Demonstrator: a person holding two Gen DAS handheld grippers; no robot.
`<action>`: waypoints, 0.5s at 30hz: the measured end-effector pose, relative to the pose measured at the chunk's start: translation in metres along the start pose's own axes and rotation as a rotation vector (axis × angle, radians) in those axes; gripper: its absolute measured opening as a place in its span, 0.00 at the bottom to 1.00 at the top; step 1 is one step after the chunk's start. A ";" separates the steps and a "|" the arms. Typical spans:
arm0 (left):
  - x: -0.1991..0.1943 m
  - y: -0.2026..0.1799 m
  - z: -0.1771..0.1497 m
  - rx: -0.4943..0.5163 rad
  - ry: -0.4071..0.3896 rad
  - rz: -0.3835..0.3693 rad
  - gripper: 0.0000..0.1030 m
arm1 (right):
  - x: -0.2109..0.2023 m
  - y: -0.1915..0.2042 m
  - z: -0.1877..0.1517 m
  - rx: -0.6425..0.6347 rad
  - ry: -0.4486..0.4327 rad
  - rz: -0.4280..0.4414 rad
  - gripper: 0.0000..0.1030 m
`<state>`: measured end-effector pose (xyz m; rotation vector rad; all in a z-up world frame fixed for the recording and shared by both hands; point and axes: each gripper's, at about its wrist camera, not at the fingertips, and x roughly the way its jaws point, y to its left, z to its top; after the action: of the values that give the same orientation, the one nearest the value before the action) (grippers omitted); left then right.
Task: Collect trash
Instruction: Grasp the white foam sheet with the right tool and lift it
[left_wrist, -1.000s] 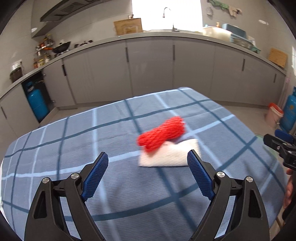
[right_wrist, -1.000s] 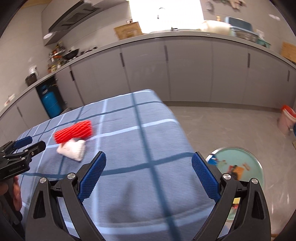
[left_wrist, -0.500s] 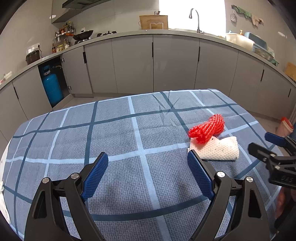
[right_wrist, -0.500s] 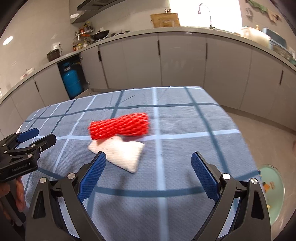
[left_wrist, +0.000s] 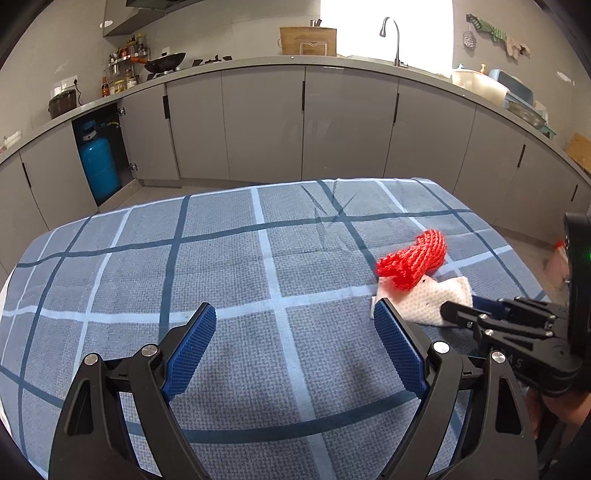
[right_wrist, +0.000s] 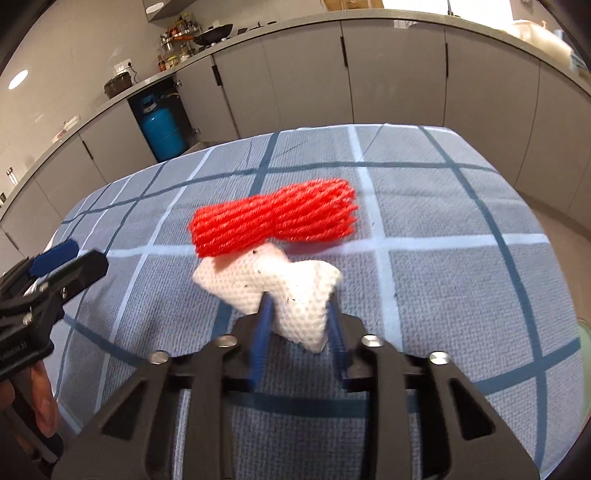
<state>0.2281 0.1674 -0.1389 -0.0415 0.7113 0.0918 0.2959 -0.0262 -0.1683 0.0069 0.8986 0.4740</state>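
Observation:
A white foam net sleeve (right_wrist: 280, 284) lies on the blue checked tablecloth (right_wrist: 443, 295), with a red foam net sleeve (right_wrist: 273, 221) resting against its far side. My right gripper (right_wrist: 299, 314) is closing, and its blue pads pinch the near corner of the white sleeve. In the left wrist view the same white sleeve (left_wrist: 424, 299) and red sleeve (left_wrist: 413, 258) sit to the right, with the right gripper (left_wrist: 458, 310) reaching in at them. My left gripper (left_wrist: 294, 312) hovers open over bare cloth with nothing between its fingers.
Grey kitchen cabinets (left_wrist: 347, 122) run along the back under a counter with a sink tap (left_wrist: 391, 37). A blue gas cylinder (left_wrist: 99, 166) stands in an open cupboard at the left. The table's far edge (left_wrist: 332, 182) drops to the floor.
The right gripper has come forward and down onto the white sleeve and closed from wide open onto its corner. The left gripper swung left earlier, then stayed still and open.

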 end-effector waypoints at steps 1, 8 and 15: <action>0.000 -0.003 0.002 0.002 -0.004 -0.009 0.84 | -0.002 0.000 -0.001 -0.001 0.000 0.008 0.19; -0.004 -0.033 0.020 0.050 -0.042 -0.061 0.84 | -0.031 -0.005 -0.015 -0.011 -0.031 0.011 0.15; -0.001 -0.051 0.017 0.063 -0.020 -0.082 0.84 | -0.070 -0.025 -0.053 0.003 -0.020 0.016 0.15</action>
<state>0.2439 0.1174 -0.1252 -0.0095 0.6909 -0.0083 0.2290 -0.0865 -0.1547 0.0212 0.8802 0.4866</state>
